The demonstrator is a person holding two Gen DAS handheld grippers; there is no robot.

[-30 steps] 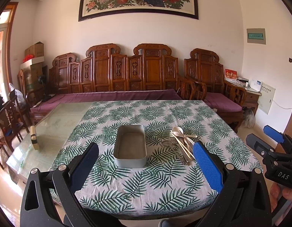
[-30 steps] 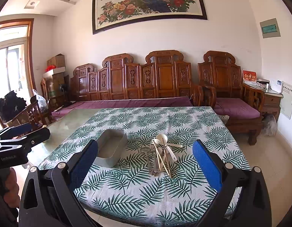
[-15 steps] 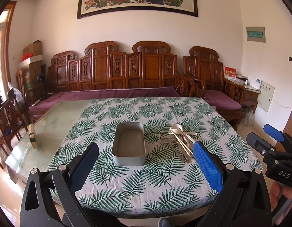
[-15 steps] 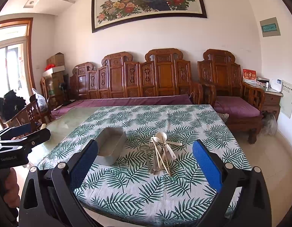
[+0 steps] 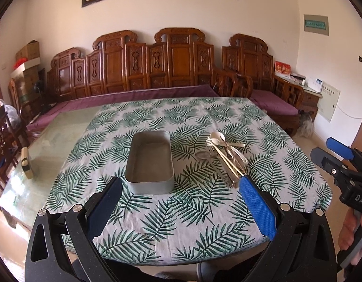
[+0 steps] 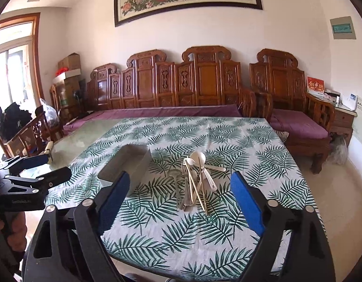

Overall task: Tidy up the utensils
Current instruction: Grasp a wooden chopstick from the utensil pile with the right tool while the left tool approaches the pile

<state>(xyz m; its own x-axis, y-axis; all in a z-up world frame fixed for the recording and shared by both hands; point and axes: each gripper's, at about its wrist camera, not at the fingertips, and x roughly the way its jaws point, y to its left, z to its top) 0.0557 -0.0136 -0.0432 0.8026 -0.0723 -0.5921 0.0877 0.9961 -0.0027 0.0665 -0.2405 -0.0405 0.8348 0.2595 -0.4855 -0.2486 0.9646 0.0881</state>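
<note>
An empty grey metal tray sits on the leaf-print tablecloth; it also shows in the right wrist view. To its right lies a pile of utensils: white spoons, forks, metal pieces and chopsticks, also seen in the right wrist view. My left gripper is open and empty above the table's near edge, in front of the tray. My right gripper is open and empty, in front of the pile. The right gripper shows at the right edge of the left wrist view.
The table's left part is bare glass with a small block on it. Carved wooden benches with purple cushions stand behind the table. Chairs stand at the left.
Both grippers have moved forward and tilted down toward the table; the tray and utensils appear larger and closer. Both stay open.
</note>
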